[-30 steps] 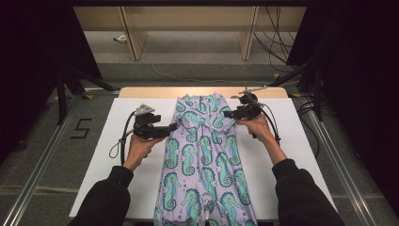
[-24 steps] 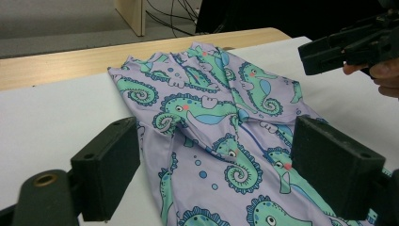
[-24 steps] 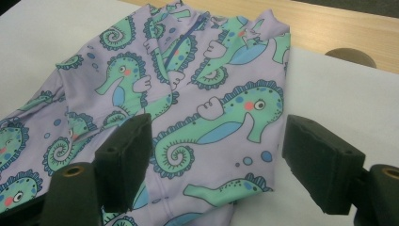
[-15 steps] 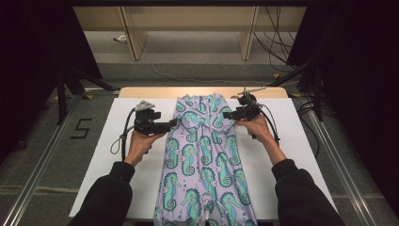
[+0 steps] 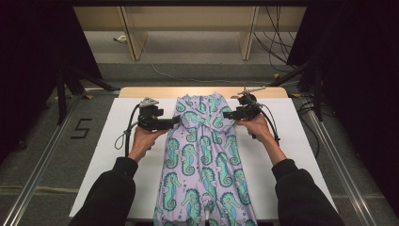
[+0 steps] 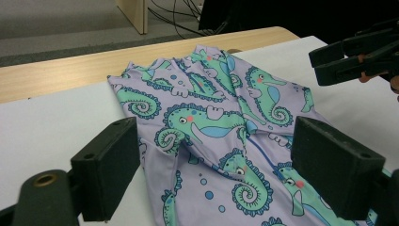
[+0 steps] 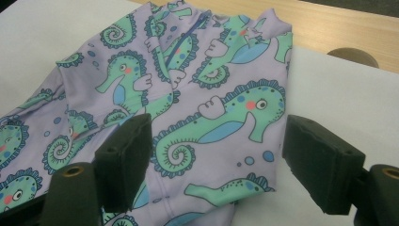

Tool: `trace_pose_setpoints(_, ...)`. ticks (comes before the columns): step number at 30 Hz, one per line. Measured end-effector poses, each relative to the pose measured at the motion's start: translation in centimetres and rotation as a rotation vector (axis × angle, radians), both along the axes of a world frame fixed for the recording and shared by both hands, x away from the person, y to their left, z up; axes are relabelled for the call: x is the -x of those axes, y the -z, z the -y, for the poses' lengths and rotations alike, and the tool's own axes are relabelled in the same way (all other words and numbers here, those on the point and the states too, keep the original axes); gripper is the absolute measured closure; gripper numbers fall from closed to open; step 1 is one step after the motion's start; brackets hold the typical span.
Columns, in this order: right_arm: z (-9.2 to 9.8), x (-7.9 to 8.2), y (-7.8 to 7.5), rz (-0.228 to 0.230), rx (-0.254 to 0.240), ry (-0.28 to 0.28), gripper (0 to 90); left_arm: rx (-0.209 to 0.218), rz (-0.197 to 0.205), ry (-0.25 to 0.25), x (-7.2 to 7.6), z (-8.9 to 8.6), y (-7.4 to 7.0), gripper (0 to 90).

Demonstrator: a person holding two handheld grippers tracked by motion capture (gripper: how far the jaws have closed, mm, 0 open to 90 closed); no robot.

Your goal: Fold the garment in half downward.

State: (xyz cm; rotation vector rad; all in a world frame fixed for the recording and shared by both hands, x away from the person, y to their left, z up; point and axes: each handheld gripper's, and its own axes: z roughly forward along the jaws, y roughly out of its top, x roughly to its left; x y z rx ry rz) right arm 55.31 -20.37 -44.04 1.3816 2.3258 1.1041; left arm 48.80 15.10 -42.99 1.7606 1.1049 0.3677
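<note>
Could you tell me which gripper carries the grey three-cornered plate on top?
The left gripper, at the garment's left edge in the high view. The right gripper has no such plate, only a thin rod sticking out.

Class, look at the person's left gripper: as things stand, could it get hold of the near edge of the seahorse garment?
Probably yes. The left gripper is open, its jaws standing either side of the garment edge, with nothing between them and the cloth.

A garment (image 5: 202, 160) is laid lengthwise along the middle of the desk (image 5: 117, 141), its near end at the near edge. The left tongs (image 5: 175, 121) are held at its left edge, the right tongs (image 5: 227, 114) at its right edge, both toward the far end.
</note>
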Motion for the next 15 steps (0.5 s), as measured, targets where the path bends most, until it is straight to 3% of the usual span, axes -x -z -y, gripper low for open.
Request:
trace_pose_setpoints(9, 0.3, -0.1, 0.0, 0.002, 0.0, 0.005, 25.9, 0.0, -0.016, -0.004, -1.6, 0.6, 0.1, 16.2)
trace_pose_setpoints(15, 0.3, -0.1, -0.1, 0.006, 0.0, 0.009, 26.0, -0.023, -0.041, -0.013, -2.9, 1.1, 0.4, 17.2)
